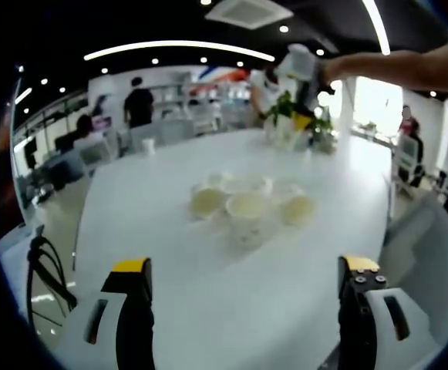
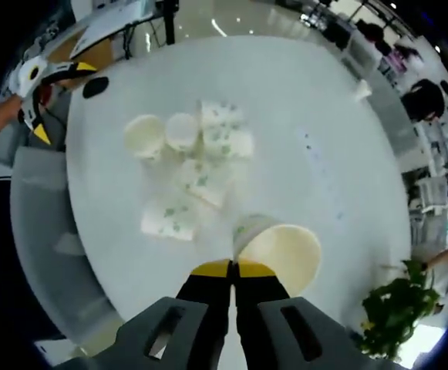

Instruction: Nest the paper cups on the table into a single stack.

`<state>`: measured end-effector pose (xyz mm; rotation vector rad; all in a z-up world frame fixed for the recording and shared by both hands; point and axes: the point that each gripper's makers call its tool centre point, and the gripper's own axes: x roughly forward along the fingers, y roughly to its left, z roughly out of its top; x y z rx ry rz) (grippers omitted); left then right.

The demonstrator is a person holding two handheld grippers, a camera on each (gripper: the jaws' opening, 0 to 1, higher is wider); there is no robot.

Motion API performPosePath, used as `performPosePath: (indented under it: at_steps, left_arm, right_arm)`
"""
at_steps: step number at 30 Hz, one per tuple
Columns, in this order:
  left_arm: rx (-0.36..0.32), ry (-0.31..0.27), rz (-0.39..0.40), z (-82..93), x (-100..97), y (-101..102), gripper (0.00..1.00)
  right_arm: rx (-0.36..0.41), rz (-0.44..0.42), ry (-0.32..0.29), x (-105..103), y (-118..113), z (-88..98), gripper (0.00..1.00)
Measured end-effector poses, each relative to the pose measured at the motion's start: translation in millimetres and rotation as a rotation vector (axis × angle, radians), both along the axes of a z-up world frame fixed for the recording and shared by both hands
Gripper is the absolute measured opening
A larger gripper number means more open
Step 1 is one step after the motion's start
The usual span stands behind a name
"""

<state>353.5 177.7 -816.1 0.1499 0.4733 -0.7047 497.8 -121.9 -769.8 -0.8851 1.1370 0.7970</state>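
Round white surface (image 2: 324,154). Beyond the black, yellow-tipped fingers (image 2: 212,270) of the right gripper (image 2: 233,268): white paper cups with a pale green leaf print (image 2: 200,179), lying on their sides, interiors cream. Cup at the fingertips (image 2: 281,254): cream inside. Left gripper (image 1: 245,270): black fingers (image 1: 131,266), yellow tips, grey body.

Round white table (image 2: 339,177). Green leafy potted plant (image 1: 294,116) near far table edge, also at lower right (image 2: 397,312). Person in black top (image 1: 139,104) standing beyond. Long curved ceiling light strip (image 1: 179,48) overhead.
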Motion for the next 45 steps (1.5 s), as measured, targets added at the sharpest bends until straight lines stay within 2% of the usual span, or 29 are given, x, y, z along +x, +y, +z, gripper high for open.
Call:
performPosePath:
  at_steps: [20,45]
  left_arm:
    - [0.0,-0.001,0.003,1.3,-0.2,1.9,0.98]
    - [0.0,0.003,-0.006,5.5,0.4,0.1,0.98]
  right_arm:
    - [-0.036,0.061,0.041,-30.8,14.8,-0.1,0.0]
    - [-0.049,0.141,0.04,-65.2,58.7,4.7,0.0]
